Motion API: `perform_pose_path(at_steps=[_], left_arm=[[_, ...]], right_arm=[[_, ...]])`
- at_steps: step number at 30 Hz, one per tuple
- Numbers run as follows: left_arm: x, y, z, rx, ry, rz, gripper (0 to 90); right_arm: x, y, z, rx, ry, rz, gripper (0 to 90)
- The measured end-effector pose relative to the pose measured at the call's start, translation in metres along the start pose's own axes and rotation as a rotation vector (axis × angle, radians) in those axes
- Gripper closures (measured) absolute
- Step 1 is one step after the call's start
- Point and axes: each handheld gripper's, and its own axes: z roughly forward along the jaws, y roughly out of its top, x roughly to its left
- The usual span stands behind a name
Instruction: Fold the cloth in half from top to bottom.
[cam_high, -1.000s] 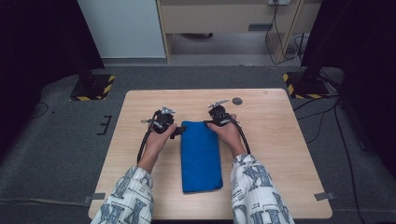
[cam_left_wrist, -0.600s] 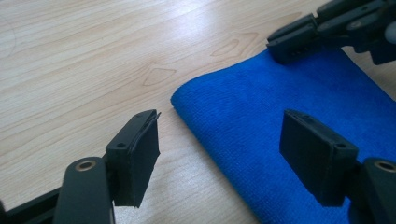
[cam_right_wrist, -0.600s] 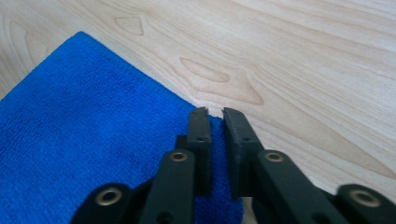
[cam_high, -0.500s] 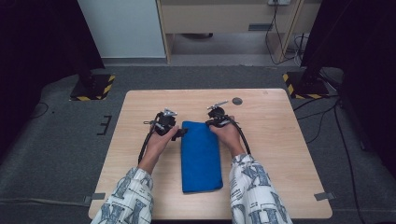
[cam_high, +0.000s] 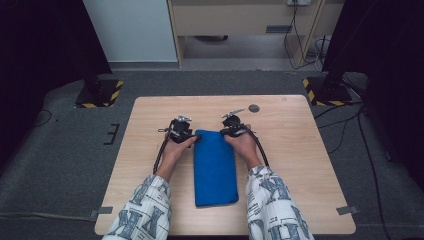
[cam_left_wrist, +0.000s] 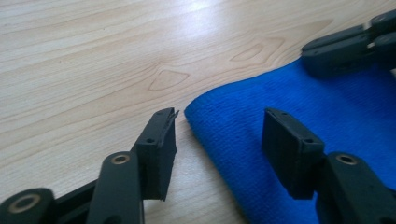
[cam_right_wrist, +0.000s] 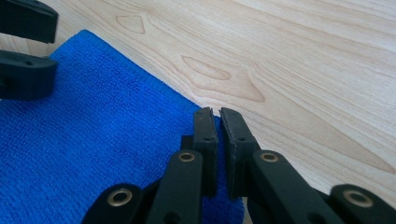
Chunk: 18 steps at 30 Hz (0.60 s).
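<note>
Cloth (cam_right_wrist: 107, 140) sits pinched in my right gripper (cam_right_wrist: 217, 116): its jaws are clenched on the blue corner at the far right, a thin fold caught between the pads. My left gripper (cam_left_wrist: 217, 135) has just been closing but stands released, one jaw on bare wood, the other over the cloth, the far left corner between them and untouched. From above, the cloth (cam_high: 215, 167) lies folded, long and narrow, down the middle of the table (cam_high: 300, 150), my left gripper (cam_high: 181, 131) and right gripper (cam_high: 234, 126) at its far corners. Pale wood runs free on both sides and beyond. A small dark disc (cam_high: 254, 108) lies near the far edge. Grey carpet (cam_high: 60, 165) surrounds the table; striped stand feet (cam_high: 100, 95) sit at the far corners.
</note>
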Motion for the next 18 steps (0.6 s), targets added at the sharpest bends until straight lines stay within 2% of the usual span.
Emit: perform_pose_path(at_steps=[4,9,11,16,18], left_arm=[[0.002,0.001,0.004,0.002,0.001,-0.005,50.7],[0.0,0.0,0.012,0.028,0.004,0.038,59.1],[-0.001,0.0,0.013,0.022,0.006,0.041,63.0],[-0.004,0.0,0.013,0.023,-0.018,0.052,80.3],[-0.006,0.001,0.012,0.014,-0.021,0.04,85.0]], right_arm=[[0.0,0.0,0.0,-0.003,-0.002,-0.006,85.9],[-0.001,-0.001,0.0,-0.01,0.001,-0.01,86.6],[-0.001,-0.002,-0.001,-0.011,0.003,-0.005,86.9],[-0.005,-0.005,-0.006,-0.033,0.014,0.018,87.4],[-0.005,-0.006,-0.009,-0.047,0.022,0.034,87.4]])
